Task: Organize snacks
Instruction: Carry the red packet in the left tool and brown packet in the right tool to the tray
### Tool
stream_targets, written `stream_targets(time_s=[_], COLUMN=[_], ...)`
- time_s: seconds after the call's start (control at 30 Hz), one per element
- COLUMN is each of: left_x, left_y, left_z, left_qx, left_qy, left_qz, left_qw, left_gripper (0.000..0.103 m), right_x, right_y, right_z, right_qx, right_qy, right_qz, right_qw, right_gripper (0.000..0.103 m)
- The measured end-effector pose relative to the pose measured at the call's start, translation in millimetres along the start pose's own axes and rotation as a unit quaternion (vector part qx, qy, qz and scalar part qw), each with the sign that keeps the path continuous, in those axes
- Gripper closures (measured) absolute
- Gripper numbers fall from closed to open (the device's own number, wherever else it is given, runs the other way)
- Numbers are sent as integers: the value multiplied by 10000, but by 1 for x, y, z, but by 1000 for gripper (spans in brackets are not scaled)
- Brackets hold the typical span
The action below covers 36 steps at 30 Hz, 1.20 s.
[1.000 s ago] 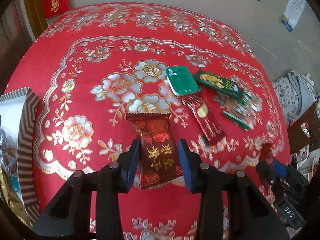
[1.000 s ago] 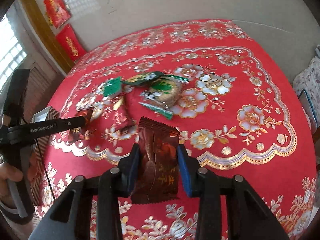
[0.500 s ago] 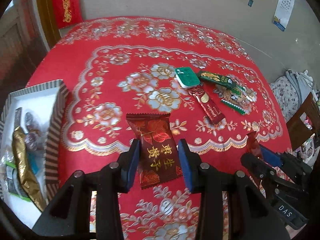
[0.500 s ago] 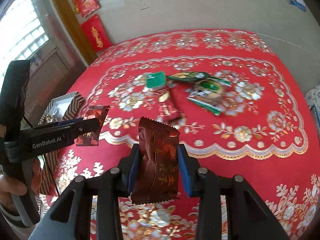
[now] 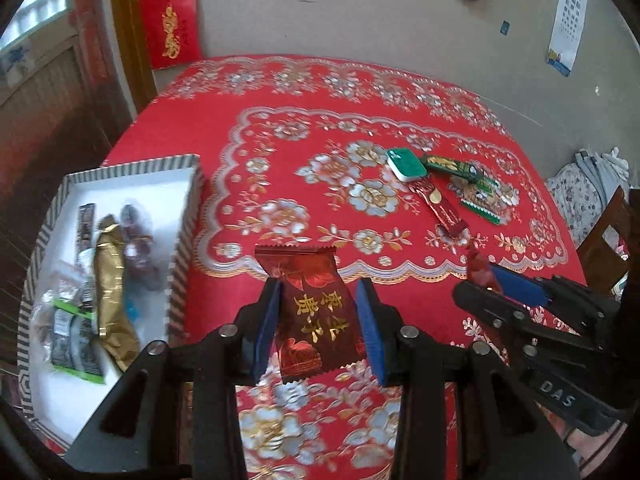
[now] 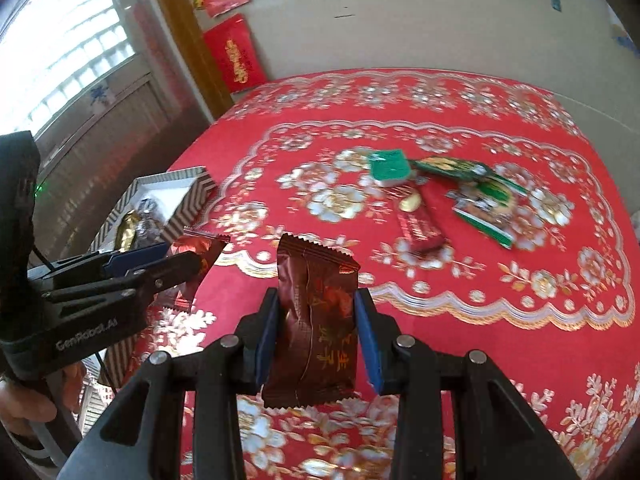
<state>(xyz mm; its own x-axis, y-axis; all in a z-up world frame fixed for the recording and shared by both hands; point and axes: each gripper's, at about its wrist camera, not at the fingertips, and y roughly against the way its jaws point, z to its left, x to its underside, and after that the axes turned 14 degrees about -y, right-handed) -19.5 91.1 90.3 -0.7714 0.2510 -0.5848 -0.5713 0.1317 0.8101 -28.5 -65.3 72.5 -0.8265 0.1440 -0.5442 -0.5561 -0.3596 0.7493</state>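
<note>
My left fingers [image 5: 318, 322] are clamped on a red date-candy packet [image 5: 316, 316], its long axis running straight out from them. My right fingers [image 6: 316, 338] pinch a brown candy packet [image 6: 314, 320] the same way. The striped box [image 5: 182, 240] holding sorted snacks sits at the table's edge, off to the left and nearer my left hand.

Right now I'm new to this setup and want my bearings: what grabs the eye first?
Each gripper holds a dark red snack packet: the left gripper and the right gripper. Beneath them lies a red floral tablecloth, with a striped box of snacks at its left edge and loose snacks farther back.
</note>
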Motion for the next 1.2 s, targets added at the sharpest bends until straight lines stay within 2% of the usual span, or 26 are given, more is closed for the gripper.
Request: stream_targets(time_s=[0.17, 0.47, 0.67, 0.8, 1.0, 1.2], left_x=[3, 24, 41, 41, 34, 29], left_y=[26, 54, 41, 27, -3, -26], left_z=[28, 112, 163, 189, 224, 232], left_qx=[-79, -673, -870, -980, -969, -988], left_qy=[114, 648, 1135, 1354, 1743, 1781], left_qz=[-174, -252, -50, 42, 215, 347], left_qw=[9998, 9953, 9897, 9859, 9797, 9784], left_gripper=[62, 62, 62, 62, 62, 62], right_x=[-5, -14, -26, -39, -56, -61], right_y=[-6, -29, -54, -80, -130, -170], right_z=[26, 91, 136, 169, 203, 213], right_qx=[-165, -431, -678, -872, -768, -538], right_qy=[149, 635, 899, 1101, 1305, 1430], right_qz=[20, 79, 167, 269, 415, 599], right_qw=[9998, 9970, 9935, 9897, 9876, 9864], right_gripper=[66, 66, 66, 66, 66, 66])
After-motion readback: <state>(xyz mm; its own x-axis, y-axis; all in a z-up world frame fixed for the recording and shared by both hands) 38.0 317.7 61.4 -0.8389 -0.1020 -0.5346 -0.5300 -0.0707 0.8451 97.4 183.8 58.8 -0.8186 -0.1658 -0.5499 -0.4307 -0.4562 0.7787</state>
